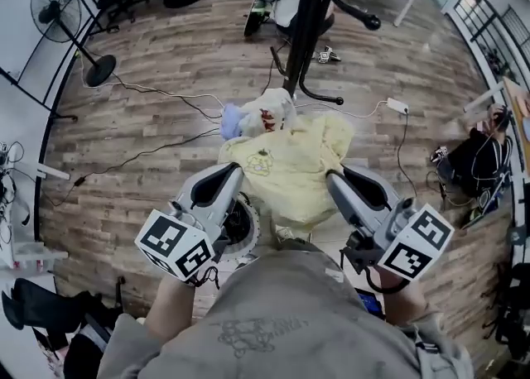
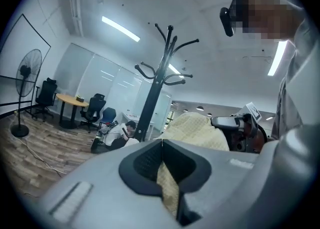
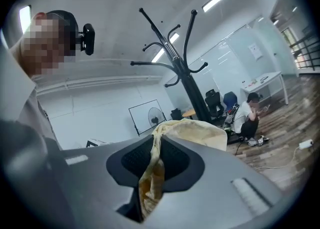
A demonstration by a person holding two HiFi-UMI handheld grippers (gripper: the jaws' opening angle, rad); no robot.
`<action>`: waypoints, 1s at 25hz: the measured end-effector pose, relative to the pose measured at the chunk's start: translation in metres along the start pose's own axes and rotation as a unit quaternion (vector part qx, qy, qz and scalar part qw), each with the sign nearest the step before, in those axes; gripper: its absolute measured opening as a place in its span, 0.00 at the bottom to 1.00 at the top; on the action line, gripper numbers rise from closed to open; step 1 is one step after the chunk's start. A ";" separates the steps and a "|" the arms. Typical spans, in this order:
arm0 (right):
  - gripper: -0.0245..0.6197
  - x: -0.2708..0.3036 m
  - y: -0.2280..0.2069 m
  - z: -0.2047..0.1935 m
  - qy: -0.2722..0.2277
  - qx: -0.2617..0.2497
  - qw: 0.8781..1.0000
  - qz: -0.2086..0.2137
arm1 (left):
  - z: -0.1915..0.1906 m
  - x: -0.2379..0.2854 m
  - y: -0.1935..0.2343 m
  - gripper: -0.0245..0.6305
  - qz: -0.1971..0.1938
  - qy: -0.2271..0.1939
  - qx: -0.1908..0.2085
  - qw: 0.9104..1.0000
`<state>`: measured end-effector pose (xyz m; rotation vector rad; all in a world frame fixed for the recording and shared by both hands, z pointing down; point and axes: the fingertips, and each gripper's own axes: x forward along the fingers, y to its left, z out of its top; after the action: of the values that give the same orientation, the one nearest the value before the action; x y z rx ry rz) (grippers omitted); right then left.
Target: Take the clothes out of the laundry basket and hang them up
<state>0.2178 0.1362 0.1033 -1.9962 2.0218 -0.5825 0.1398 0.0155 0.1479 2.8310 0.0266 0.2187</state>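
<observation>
Over the wood-plank floor (image 1: pixel 166 63), open office: coat rack (image 1: pixel 306 21) ahead, pedestal fan (image 1: pixel 58 9) far left, cables (image 1: pixel 157 92) trailing. Left tongs (image 1: pixel 234 170) and right tongs (image 1: pixel 333 177) each clamped on an edge of the yellow garment (image 1: pixel 290 162), spread between them, off the floor. Small print on its front, too small to read.
</observation>
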 end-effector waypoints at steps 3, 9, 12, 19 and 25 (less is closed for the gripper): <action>0.15 -0.016 -0.012 0.011 -0.017 -0.006 1.000 -0.021 | -0.004 0.016 -0.017 0.04 -0.021 0.007 -0.002 1.000; 0.15 -0.029 -0.045 0.053 -0.073 -0.027 0.996 -0.050 | 0.005 0.043 -0.042 0.04 -0.043 -0.012 -0.009 0.999; 0.15 -0.020 -0.062 0.084 -0.105 -0.040 0.993 -0.046 | 0.017 0.058 -0.048 0.04 -0.049 -0.034 0.001 0.998; 0.15 0.026 -0.104 0.143 -0.132 -0.091 0.986 -0.047 | 0.051 0.101 -0.042 0.04 -0.031 -0.069 0.026 0.997; 0.15 0.078 -0.172 0.144 -0.090 -0.118 0.985 -0.085 | 0.040 0.147 -0.020 0.04 -0.006 -0.043 0.030 0.999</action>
<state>0.4321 0.0453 0.0589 -2.2811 1.8997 -0.1890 0.2911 0.0288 0.1258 2.8970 0.0325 0.0963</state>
